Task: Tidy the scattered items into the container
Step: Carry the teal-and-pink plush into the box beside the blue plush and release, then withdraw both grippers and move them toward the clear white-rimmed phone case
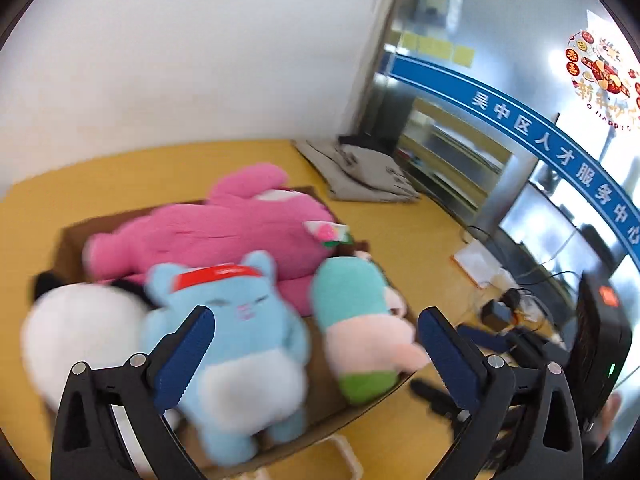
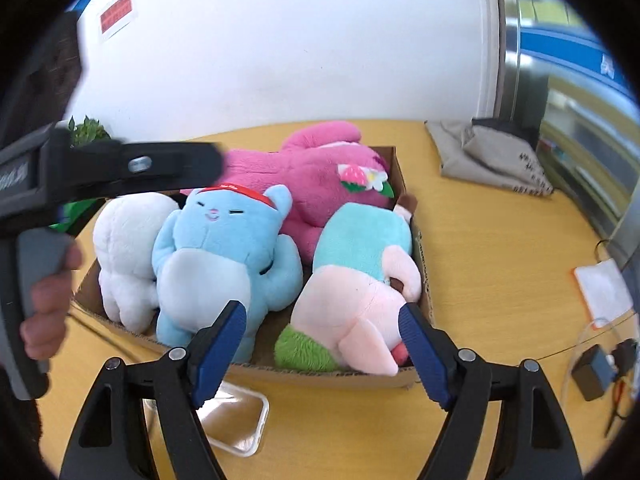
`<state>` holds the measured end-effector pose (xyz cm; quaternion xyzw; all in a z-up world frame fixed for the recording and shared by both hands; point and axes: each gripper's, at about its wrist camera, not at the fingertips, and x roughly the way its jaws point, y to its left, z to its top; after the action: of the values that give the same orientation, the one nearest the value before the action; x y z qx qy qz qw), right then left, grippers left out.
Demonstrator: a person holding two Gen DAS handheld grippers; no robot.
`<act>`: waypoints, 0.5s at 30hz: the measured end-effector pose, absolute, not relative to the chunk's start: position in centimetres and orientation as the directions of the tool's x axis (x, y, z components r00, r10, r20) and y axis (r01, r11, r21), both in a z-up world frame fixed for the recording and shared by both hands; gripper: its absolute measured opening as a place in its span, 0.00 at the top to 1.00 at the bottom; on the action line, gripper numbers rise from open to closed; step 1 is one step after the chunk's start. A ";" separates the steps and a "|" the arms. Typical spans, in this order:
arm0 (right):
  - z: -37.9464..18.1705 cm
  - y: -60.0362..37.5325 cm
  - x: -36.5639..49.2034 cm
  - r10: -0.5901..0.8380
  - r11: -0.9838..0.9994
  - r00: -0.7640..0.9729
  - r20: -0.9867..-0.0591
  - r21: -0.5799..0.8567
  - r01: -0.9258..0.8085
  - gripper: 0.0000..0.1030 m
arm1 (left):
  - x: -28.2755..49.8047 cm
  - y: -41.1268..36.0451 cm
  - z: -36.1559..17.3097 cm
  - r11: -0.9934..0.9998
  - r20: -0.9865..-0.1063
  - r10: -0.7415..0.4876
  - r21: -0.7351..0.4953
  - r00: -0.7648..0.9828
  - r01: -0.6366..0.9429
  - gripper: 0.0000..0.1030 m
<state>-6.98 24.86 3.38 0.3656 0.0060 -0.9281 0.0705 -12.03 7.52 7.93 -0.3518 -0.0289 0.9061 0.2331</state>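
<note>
Plush all round, so I'd guess light and squashy; grab a fat belly or limb. I count four toys in the cardboard box (image 2: 420, 376): pink bunny (image 2: 320, 184), blue cat (image 2: 224, 248), white plush (image 2: 124, 248), teal-and-pink doll (image 2: 360, 272). Both the left gripper (image 1: 316, 356) and right gripper (image 2: 322, 344) hover spread wide, holding nothing.

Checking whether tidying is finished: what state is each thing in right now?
Cardboard box: open-topped, full of toys.
Pink plush: lying in box.
Blue cat plush: in box, face up.
White plush: in box.
Teal-and-pink plush: in box.
Left gripper: jaws open, empty.
Right gripper: jaws open, empty.
</note>
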 end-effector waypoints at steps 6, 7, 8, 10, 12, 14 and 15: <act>5.4 22.8 -4.7 -0.102 -0.992 -0.759 -0.643 0.013 0.122 0.24 | -4.9 1.8 8.2 -0.975 -0.615 0.213 -0.084 -0.759 -0.206 0.00; 5.7 22.8 -4.7 -0.098 -0.993 -0.764 -0.638 0.014 0.115 0.24 | -4.3 1.0 7.8 -0.982 -0.620 0.185 -0.079 -0.763 -0.174 0.00; 5.9 22.7 -4.5 -0.093 -0.994 -0.768 -0.634 0.013 0.109 0.24 | -3.6 0.1 7.4 -0.986 -0.622 0.167 -0.092 -0.765 -0.141 0.00; 6.3 22.2 -3.9 -0.079 -0.995 -0.774 -0.628 -0.001 0.103 0.24 | -2.3 -1.2 6.6 -0.982 -0.626 0.177 -0.158 -0.759 -0.099 0.00; 6.7 21.6 -3.2 -0.077 -0.994 -0.776 -0.627 -0.017 0.112 0.24 | -1.5 -1.9 6.1 -0.975 -0.631 0.201 -0.201 -0.749 -0.093 0.00; 6.8 21.3 -2.9 -0.074 -0.993 -0.776 -0.626 -0.028 0.118 0.24 | -1.1 -2.0 6.0 -0.977 -0.634 0.191 -0.193 -0.750 -0.086 0.00; 6.9 21.2 -2.7 -0.072 -0.992 -0.777 -0.626 -0.034 0.119 0.24 | -0.9 -2.0 6.1 -0.979 -0.634 0.185 -0.187 -0.751 -0.084 0.00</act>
<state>-2.66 21.17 6.89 0.3302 0.0359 -0.9419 0.0506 -0.91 -1.99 6.09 -0.3456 -0.0735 0.9327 0.0722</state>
